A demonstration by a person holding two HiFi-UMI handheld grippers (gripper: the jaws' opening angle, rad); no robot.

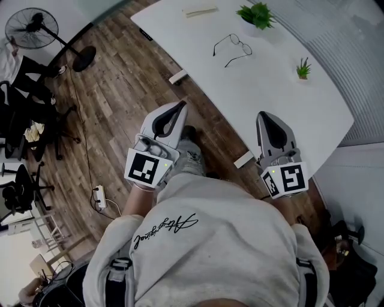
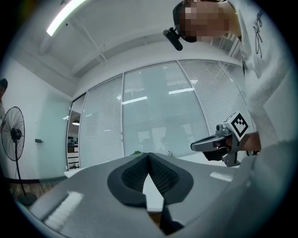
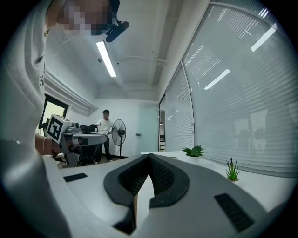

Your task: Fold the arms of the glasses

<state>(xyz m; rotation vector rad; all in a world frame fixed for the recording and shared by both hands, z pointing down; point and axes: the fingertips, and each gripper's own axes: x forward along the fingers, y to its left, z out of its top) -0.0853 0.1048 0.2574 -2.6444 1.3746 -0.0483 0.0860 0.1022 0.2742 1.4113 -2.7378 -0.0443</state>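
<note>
A pair of thin wire-framed glasses (image 1: pixel 233 48) lies on the white table (image 1: pixel 270 90) with both arms spread, far ahead of me. My left gripper (image 1: pixel 182 105) hangs over the wooden floor short of the table's near edge, jaws shut and empty. My right gripper (image 1: pixel 266 115) is level over the table's near edge, also shut on nothing. In the left gripper view the left gripper (image 2: pixel 148 155) shows closed tips, and the other gripper (image 2: pixel 219 142) is at its right. In the right gripper view the right gripper (image 3: pixel 149 155) is closed too. Neither gripper view shows the glasses.
Two small potted plants (image 1: pixel 259 14) (image 1: pixel 303 68) and a flat notepad (image 1: pixel 200 10) stand on the table. A standing fan (image 1: pixel 33 29) and office chairs (image 1: pixel 24 108) are at the left. A person (image 3: pixel 105 135) stands far off by the fan. Glass walls with blinds (image 3: pixel 233 93) line the room.
</note>
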